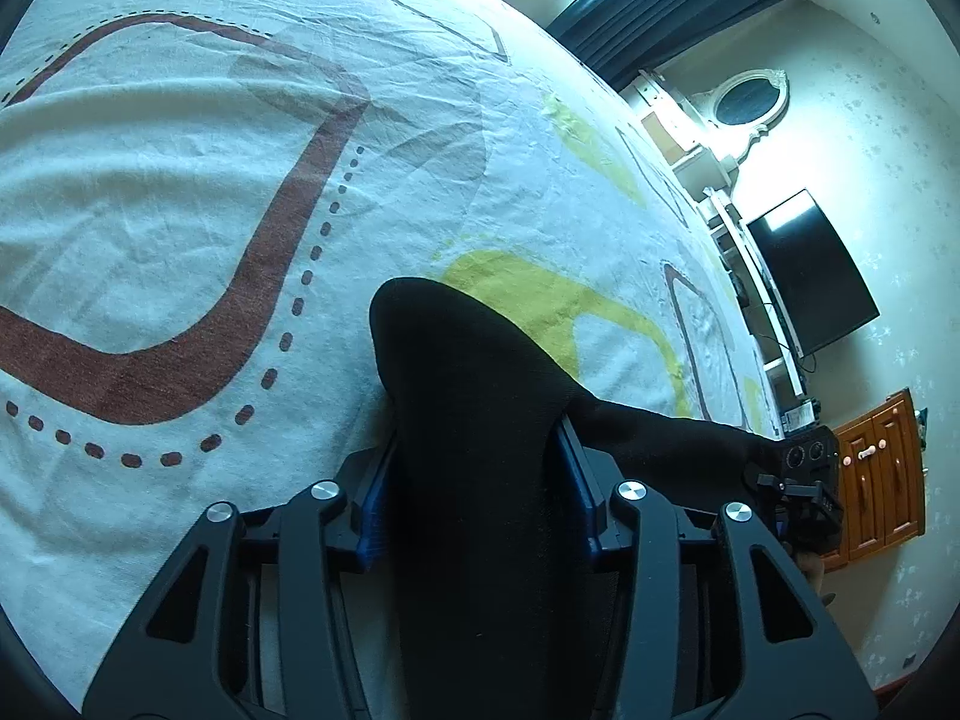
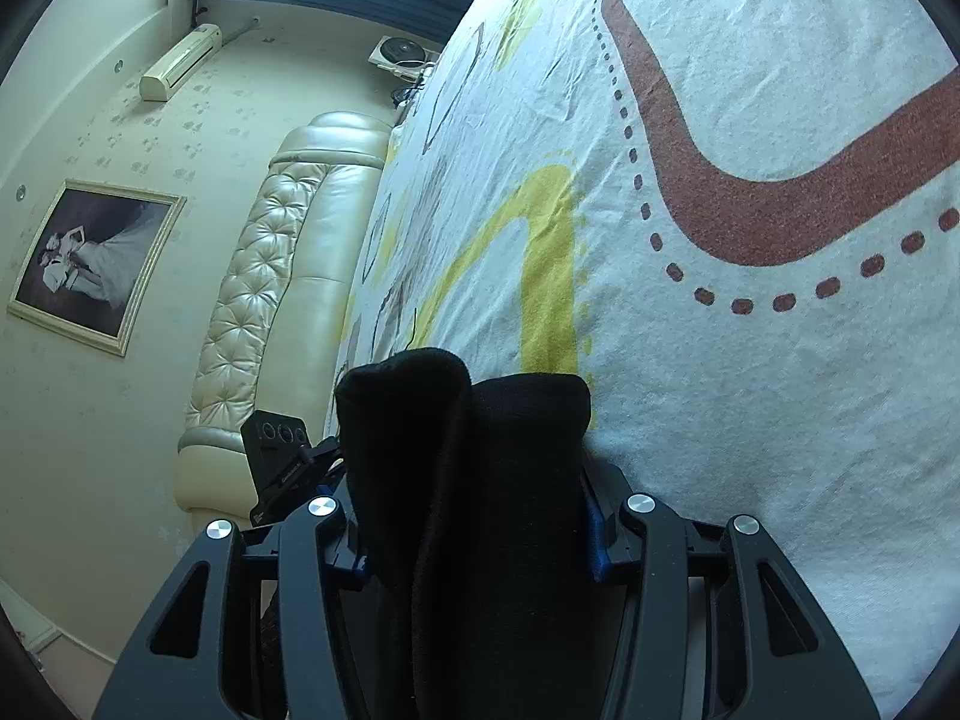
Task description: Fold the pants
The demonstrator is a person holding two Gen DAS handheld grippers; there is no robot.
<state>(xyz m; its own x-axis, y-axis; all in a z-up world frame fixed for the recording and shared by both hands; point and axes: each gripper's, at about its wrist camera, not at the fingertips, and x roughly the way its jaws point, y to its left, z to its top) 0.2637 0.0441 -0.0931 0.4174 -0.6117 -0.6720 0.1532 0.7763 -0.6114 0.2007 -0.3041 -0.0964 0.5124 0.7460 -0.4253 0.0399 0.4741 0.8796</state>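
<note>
1. Pants (image 1: 474,420), black, bunched over the patterned bedsheet (image 1: 180,192), fill both grippers' jaws
2. Left gripper (image 1: 477,480) clamps one fold; right gripper (image 2: 474,516) clamps two
3. Left view alone shows a television (image 1: 810,270); right view, a headboard (image 2: 288,276)

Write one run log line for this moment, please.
left gripper: pants between fingers | right gripper: around pants | bed sheet below

Bed (image 1: 180,210) under a white sheet patterned brown and yellow, black pants (image 1: 480,420) bunched on it.
</note>
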